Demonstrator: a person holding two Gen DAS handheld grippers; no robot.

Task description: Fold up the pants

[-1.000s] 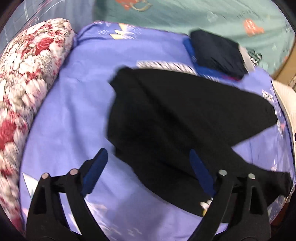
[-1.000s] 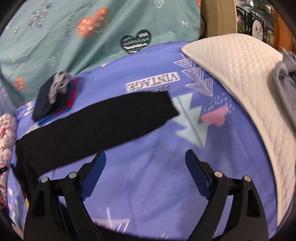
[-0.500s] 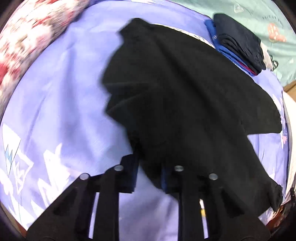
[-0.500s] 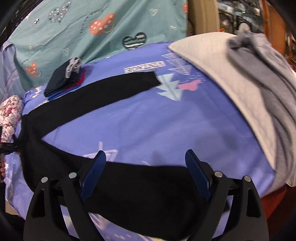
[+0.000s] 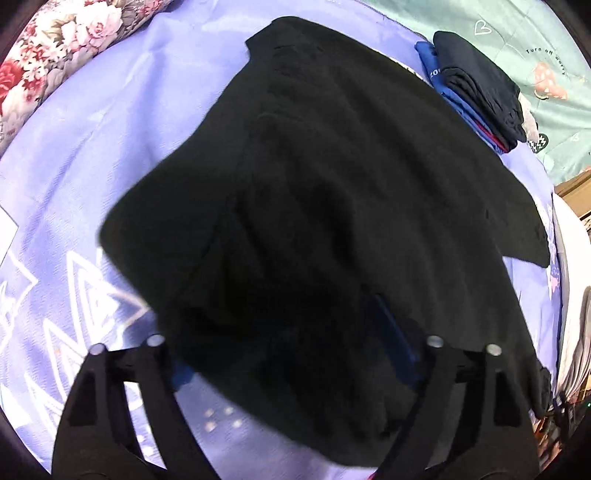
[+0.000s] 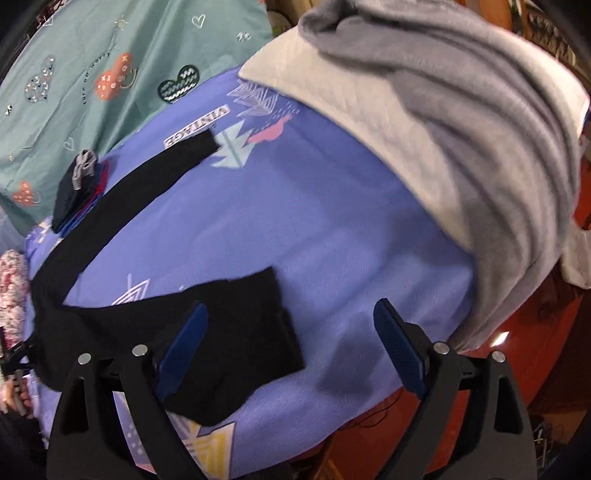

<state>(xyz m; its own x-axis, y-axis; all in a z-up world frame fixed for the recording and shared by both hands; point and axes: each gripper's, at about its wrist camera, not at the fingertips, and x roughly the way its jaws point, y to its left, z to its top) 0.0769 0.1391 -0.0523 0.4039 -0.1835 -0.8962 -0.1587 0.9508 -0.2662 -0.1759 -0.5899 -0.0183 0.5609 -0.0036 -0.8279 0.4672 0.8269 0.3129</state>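
The black pants [image 5: 332,192] lie spread on the purple bedsheet [image 5: 74,184], waist toward the floral pillow. My left gripper [image 5: 280,332] hangs low over the waist part. Its jaws are opening, with black cloth lying loose between and over the blue pads [image 5: 395,339], which do not press on it. In the right wrist view the two legs fork apart: the far leg [image 6: 147,184] runs toward the "VINTAGE" print, and the near leg's end [image 6: 243,325] lies by my right gripper [image 6: 291,336]. That gripper is open, its left finger over the leg's hem and nothing pinched.
A stack of folded dark and blue clothes [image 5: 476,85] sits at the far side by the teal sheet [image 5: 517,33]. A floral pillow [image 5: 55,44] lies at the left. A cream quilted pad [image 6: 332,92] with a grey garment [image 6: 480,140] borders the right. The bed's edge and red-brown floor [image 6: 517,350] are near.
The left gripper sank onto the pants, shut on their edge half a second ago, and now stands wide again. The right gripper swept across the bed to the near leg's end.
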